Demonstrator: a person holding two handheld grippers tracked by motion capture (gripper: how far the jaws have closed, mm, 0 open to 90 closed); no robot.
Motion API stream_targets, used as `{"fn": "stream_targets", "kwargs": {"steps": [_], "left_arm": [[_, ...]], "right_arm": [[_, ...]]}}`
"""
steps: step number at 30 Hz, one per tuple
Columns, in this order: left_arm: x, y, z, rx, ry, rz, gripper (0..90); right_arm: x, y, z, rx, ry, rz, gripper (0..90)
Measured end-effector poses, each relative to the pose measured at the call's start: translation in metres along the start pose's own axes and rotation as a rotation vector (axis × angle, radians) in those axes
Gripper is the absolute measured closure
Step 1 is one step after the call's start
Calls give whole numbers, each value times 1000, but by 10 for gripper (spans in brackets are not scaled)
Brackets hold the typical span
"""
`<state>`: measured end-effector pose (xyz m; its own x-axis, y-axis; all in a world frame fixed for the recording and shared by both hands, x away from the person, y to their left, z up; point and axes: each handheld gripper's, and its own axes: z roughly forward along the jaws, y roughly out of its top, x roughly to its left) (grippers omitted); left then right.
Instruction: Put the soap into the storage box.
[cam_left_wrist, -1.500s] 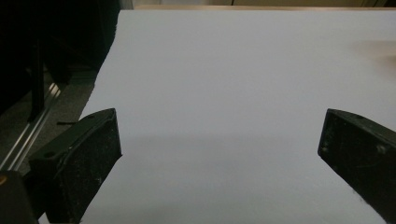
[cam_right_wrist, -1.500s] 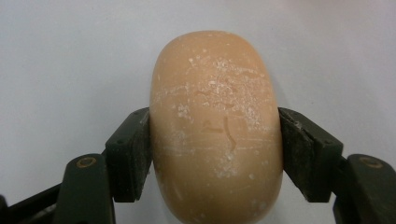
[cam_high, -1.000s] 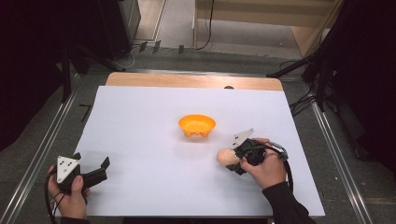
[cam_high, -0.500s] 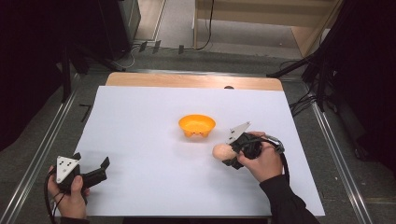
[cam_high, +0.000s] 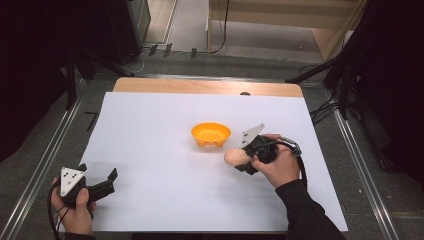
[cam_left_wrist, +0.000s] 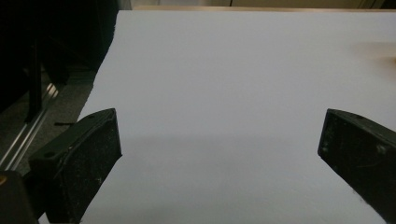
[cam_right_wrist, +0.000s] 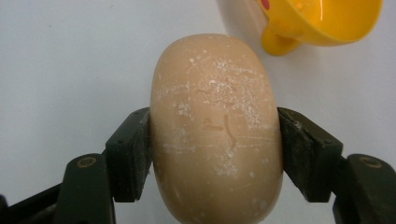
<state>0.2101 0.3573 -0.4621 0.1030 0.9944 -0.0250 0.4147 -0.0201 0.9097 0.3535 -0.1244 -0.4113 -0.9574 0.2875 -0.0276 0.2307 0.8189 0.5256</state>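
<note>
My right gripper (cam_high: 239, 161) is shut on a tan, oval bread roll (cam_high: 234, 156), held just right of and below an orange bowl (cam_high: 210, 134) at the middle of the white sheet. In the right gripper view the bread roll (cam_right_wrist: 215, 126) is squeezed between both black pads (cam_right_wrist: 132, 154), lifted over the sheet, with the orange bowl (cam_right_wrist: 317, 21) at the upper right. My left gripper (cam_high: 107, 181) rests at the front left corner of the sheet, open. In the left gripper view its jaws stand wide apart around the gripper's middle (cam_left_wrist: 219, 158) with bare white sheet between them.
A white sheet (cam_high: 165, 165) covers the wooden table (cam_high: 200, 86). Metal rails (cam_high: 47, 155) run along both sides of the table. Dark stands and cables (cam_high: 345, 75) crowd the right and the far floor.
My right gripper has carried the bread roll up and to the left, closer to the orange bowl. The left gripper has stayed where it was.
</note>
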Motion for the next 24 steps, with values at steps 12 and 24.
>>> {"fn": "stream_targets", "kwargs": {"steps": [12, 24], "left_arm": [[-3, 0, 1, 6, 9, 22, 0], [-3, 0, 0, 4, 8, 22, 0]], "right_arm": [[-10, 11, -6, -15, -9, -9, 328], [-21, 28, -4, -18, 2, -36, 329]]}}
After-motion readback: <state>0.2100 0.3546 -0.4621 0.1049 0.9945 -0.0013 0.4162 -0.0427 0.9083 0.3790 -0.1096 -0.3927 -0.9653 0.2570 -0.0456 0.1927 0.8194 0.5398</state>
